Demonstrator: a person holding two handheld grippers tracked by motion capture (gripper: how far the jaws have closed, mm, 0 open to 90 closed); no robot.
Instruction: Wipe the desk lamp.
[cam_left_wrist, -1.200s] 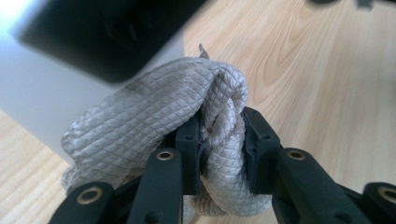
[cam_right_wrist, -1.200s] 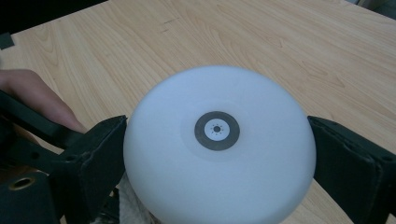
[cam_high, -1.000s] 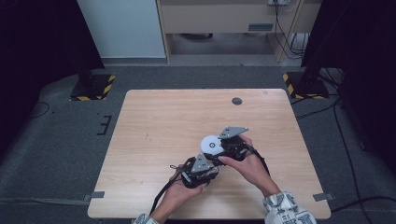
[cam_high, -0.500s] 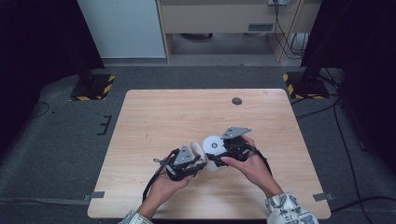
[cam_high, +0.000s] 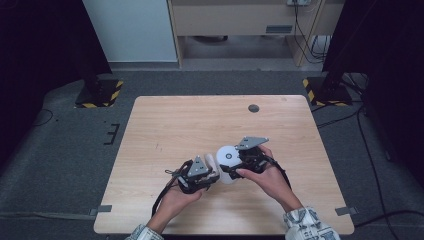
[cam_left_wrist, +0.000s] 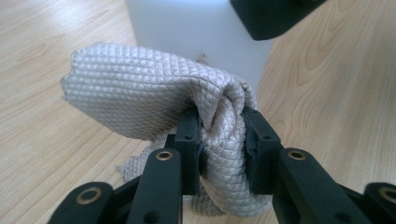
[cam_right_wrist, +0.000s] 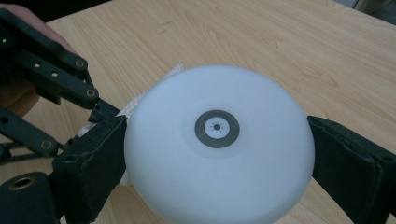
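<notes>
My left gripper is shut on a bunched beige quilted cloth. In the high view it sits left of centre near the table's front, with the cloth sticking up from its jaws. My right gripper is shut on a white round object with a grey ring at the centre of its face, one jaw on each side. In the high view the white object is tilted, right beside the cloth, with my right gripper behind it. The white body stands just past the cloth.
The light wooden table has open surface at the back and left. A small dark round disc lies near its far edge. Black stands with striped bases flank the table on the grey floor.
My left gripper has moved left and slightly up with the cloth, from below the white object to its left side. The right hand and the white object have stayed put.
</notes>
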